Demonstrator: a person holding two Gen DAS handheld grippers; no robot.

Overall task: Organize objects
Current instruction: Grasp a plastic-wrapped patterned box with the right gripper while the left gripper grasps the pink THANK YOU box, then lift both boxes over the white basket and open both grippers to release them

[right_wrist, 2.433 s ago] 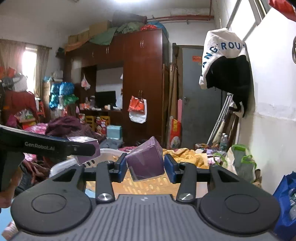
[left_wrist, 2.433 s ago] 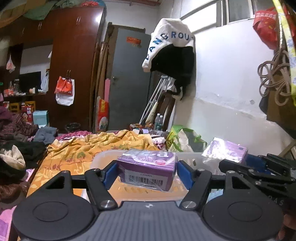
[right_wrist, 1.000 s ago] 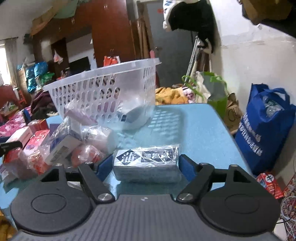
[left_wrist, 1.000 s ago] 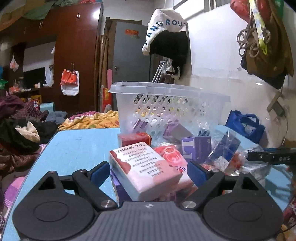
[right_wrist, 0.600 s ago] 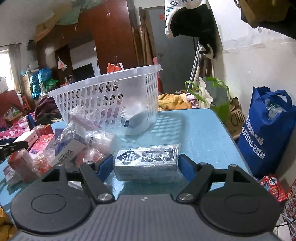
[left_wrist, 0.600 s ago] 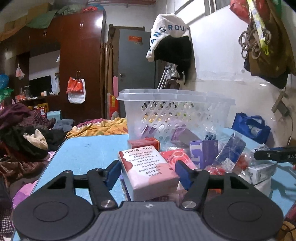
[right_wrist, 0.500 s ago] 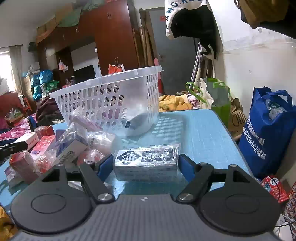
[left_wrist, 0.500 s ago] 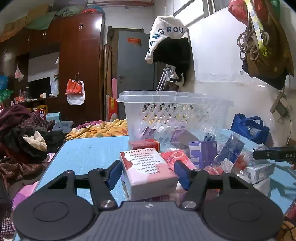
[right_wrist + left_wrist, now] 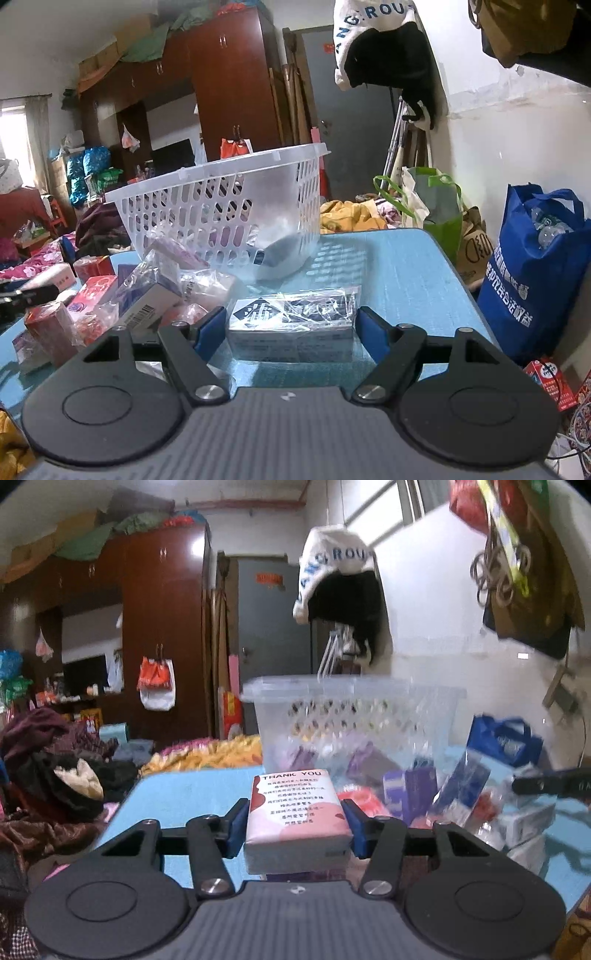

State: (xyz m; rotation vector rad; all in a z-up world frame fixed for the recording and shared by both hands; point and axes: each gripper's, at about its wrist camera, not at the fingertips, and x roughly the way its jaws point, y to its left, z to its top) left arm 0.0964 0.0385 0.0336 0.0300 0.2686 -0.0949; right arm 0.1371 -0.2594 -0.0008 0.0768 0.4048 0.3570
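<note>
In the left wrist view a pink and white box [image 9: 297, 812] printed "THANK YOU" sits between the blue pads of my left gripper [image 9: 295, 829]. The jaws are closing, and both pads touch the box's sides. Behind it stands a white plastic basket [image 9: 351, 690] with several purple packs inside. In the right wrist view my right gripper [image 9: 291, 332] holds a clear-wrapped grey pack [image 9: 291, 314] by its two ends, low over the blue table [image 9: 399, 266]. The same basket [image 9: 221, 173] stands beyond it, to the left.
A heap of small boxes and wrapped packs [image 9: 122, 295] lies on the table in front of the basket. A blue shopping bag [image 9: 535, 266] and a green bag [image 9: 436, 206] stand past the table's right edge. Clothes are piled on the left [image 9: 55, 775].
The left jaws have drawn in from wide apart until the pads meet the pink box, which now sits square between them. The right gripper and its pack have stayed put.
</note>
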